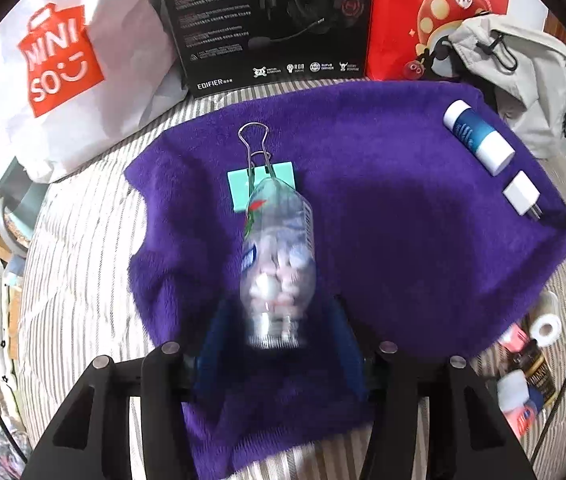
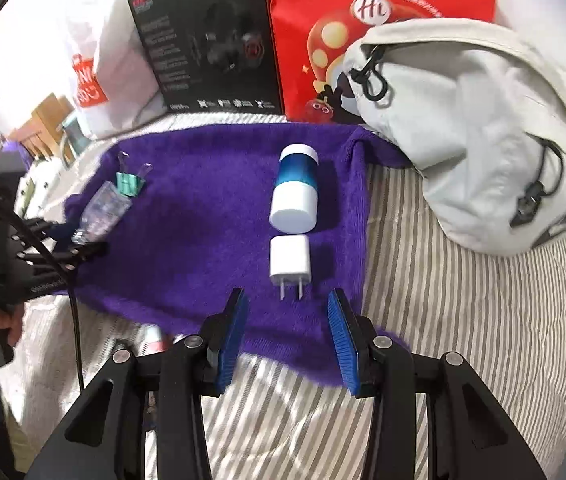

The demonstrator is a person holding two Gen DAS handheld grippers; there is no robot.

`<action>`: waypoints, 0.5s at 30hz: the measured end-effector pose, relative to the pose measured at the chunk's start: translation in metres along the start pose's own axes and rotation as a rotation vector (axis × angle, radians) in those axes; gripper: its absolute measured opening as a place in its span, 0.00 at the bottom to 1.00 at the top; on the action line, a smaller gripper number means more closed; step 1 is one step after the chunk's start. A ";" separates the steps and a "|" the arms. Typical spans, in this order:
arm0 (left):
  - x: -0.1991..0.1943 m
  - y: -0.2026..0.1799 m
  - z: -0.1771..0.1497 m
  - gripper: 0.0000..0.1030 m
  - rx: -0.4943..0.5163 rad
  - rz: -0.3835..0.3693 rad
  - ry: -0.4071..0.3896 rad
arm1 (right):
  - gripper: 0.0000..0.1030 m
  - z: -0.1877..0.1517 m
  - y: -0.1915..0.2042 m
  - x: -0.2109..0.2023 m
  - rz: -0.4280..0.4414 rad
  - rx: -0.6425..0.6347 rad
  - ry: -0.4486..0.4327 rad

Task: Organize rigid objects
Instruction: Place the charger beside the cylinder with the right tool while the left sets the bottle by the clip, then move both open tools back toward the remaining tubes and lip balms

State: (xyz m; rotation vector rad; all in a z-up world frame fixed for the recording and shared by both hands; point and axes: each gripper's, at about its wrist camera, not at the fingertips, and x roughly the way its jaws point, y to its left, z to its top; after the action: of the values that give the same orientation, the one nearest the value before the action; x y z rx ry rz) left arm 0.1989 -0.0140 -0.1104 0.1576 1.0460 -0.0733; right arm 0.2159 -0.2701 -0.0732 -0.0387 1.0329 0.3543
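Left tongs (image 1: 273, 340): closed on the neck of a clear plastic bottle (image 1: 279, 256), above a purple fuzzy towel (image 1: 403, 220).
Right tongs (image 2: 285, 336): wide apart, empty, near a white plug-in charger block (image 2: 289, 260).

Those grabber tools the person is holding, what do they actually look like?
Each is a black plastic frame of angular struts joined by round silver pins. The right gripper ends in two flat fingers faced with ribbed blue pads. The left gripper, seen from the right wrist camera, has a black cable arching over it, with a dark handle below.
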 end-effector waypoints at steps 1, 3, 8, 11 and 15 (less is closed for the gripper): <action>-0.007 0.000 -0.004 0.48 -0.012 0.000 -0.009 | 0.41 -0.003 0.001 -0.005 0.003 0.003 -0.007; -0.020 0.001 -0.012 0.49 -0.030 0.003 -0.018 | 0.41 -0.012 0.001 -0.014 -0.001 0.013 -0.014; -0.058 -0.014 -0.037 0.60 -0.022 -0.041 -0.080 | 0.42 -0.032 0.001 -0.027 0.008 0.046 -0.018; -0.070 -0.032 -0.054 0.60 -0.010 -0.103 -0.089 | 0.43 -0.046 0.003 -0.033 0.006 0.053 -0.018; -0.070 -0.054 -0.075 0.60 0.008 -0.139 -0.072 | 0.43 -0.065 0.005 -0.039 0.009 0.069 -0.008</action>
State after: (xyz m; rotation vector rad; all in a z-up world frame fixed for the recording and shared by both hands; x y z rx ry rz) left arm 0.0921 -0.0564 -0.0915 0.0886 0.9839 -0.2081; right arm 0.1426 -0.2888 -0.0730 0.0298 1.0367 0.3262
